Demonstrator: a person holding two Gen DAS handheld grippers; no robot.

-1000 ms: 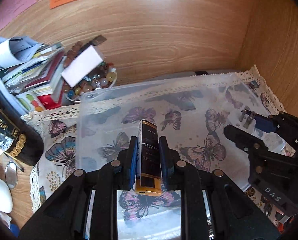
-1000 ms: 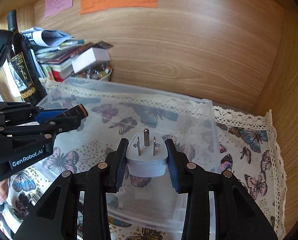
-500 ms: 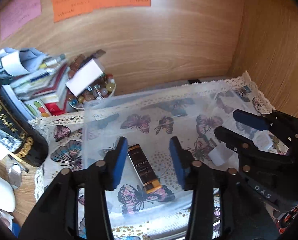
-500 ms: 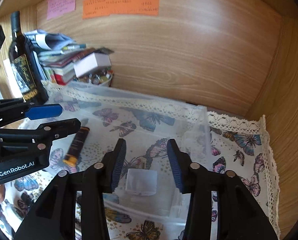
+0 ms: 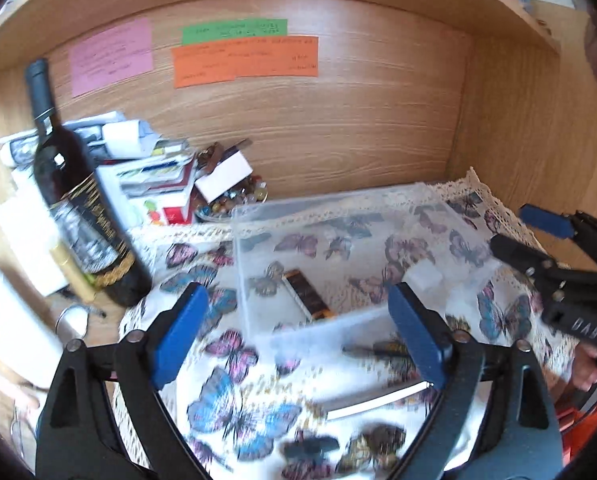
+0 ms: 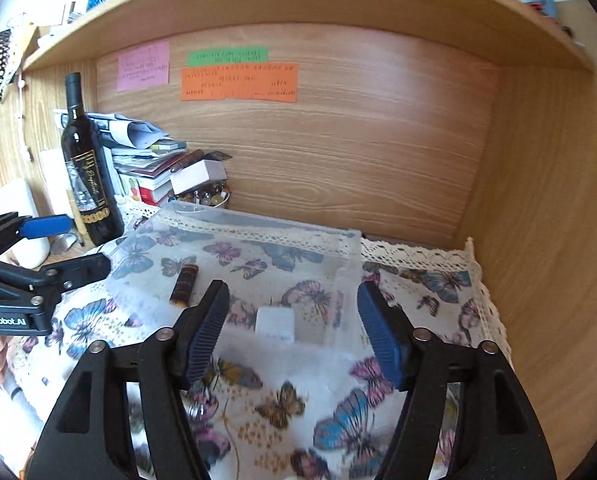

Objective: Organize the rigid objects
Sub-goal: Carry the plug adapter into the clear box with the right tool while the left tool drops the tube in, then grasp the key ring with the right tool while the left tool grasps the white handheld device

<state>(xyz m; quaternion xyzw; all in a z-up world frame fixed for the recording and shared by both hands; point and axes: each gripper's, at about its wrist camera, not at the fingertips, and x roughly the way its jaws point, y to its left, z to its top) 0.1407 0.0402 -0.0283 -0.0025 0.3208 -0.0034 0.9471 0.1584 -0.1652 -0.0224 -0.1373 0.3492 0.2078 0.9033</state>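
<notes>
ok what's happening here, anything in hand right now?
No. A person is sorting small items into a clear bin on the butterfly cloth. The left hand-held gripper and right hand-held gripper are both open and empty, in front of the bin. A brown tube and a white plug lie apart on the bin floor. More small items lie on the cloth in front of the bin, too blurred to identify.
</notes>
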